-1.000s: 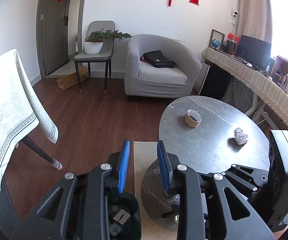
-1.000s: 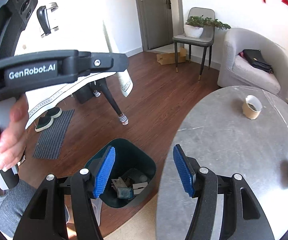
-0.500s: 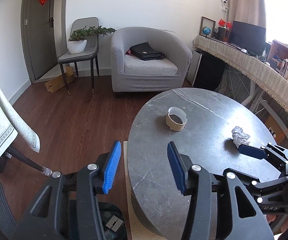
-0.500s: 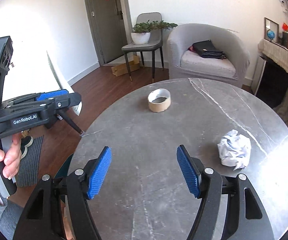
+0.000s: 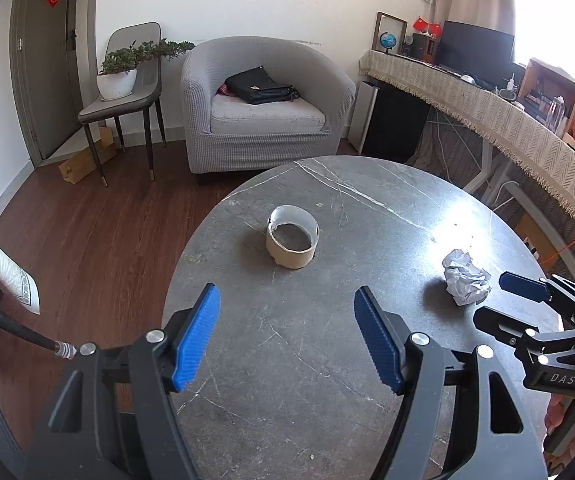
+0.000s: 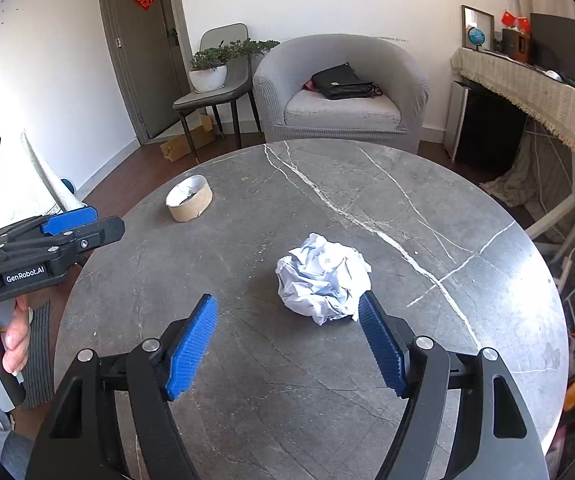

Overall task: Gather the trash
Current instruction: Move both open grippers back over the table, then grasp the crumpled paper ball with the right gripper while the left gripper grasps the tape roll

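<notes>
while both grippers' fingers are opening with nothing held, the paper ball (image 6: 323, 278) sits at the right gripper (image 6: 287, 344)'s right finger, off-centre. closing so could nudge it across the surface (image 6: 427, 380); the tape roll (image 5: 291, 242), centre frame, awaits the left gripper (image 5: 287, 336).

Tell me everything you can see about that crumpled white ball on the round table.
The paper ball is a sheet of white paper crushed into a rough lump, full of sharp creases and folds, with faint bluish shading and a few tiny printed marks. It sits loose on the grey marble-look table, throwing a small shadow. The cardboard tape ring lies well apart from it. The right gripper is just short of it with jaws opening; nothing is between them yet, though one blue pad seems very near its edge.
</notes>
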A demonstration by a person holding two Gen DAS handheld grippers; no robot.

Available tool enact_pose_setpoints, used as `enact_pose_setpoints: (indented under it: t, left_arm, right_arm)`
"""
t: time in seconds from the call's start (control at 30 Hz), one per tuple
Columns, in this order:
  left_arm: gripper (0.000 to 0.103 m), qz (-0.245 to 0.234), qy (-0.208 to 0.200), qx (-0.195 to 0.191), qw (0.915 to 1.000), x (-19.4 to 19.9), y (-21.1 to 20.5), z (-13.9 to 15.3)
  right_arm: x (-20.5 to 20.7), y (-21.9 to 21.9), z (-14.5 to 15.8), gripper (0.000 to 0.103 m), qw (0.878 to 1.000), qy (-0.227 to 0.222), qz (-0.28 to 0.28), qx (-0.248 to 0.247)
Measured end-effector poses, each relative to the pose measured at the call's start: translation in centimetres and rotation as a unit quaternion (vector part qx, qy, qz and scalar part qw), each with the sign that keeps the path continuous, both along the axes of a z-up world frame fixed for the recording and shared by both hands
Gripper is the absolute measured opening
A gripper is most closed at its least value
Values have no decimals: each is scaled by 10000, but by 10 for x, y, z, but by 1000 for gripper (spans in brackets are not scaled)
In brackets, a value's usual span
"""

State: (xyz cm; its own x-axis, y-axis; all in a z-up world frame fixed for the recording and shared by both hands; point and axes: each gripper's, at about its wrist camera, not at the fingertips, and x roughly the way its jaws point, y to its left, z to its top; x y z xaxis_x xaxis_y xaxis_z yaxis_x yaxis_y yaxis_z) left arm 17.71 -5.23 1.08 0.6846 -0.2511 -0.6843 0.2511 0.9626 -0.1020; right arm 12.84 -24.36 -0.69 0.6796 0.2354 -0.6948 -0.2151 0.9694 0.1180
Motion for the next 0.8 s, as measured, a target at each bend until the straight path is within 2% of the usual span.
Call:
enact_pose_setpoints:
  t: [0.17,0.4,0.53,0.8]
  left_arm:
    - [75,-158,129,161,9997,19,-14,-12]
    - [77,-258,292,405,9984,47,-26,-26]
    - [77,-294,327,468,9979,63,-32,-25]
    - [77,-352,495,710,9956,93,-44,-36]
  right_arm:
    - [14,-10,-7,74,9997,125,-172,-74]
    - [34,-3,-14,74,9994,294,-114,-154]
    - [39,-1,-17,63,9991,325,-64,-275]
    - [37,-2,-16,54,9990,312,-15,-308]
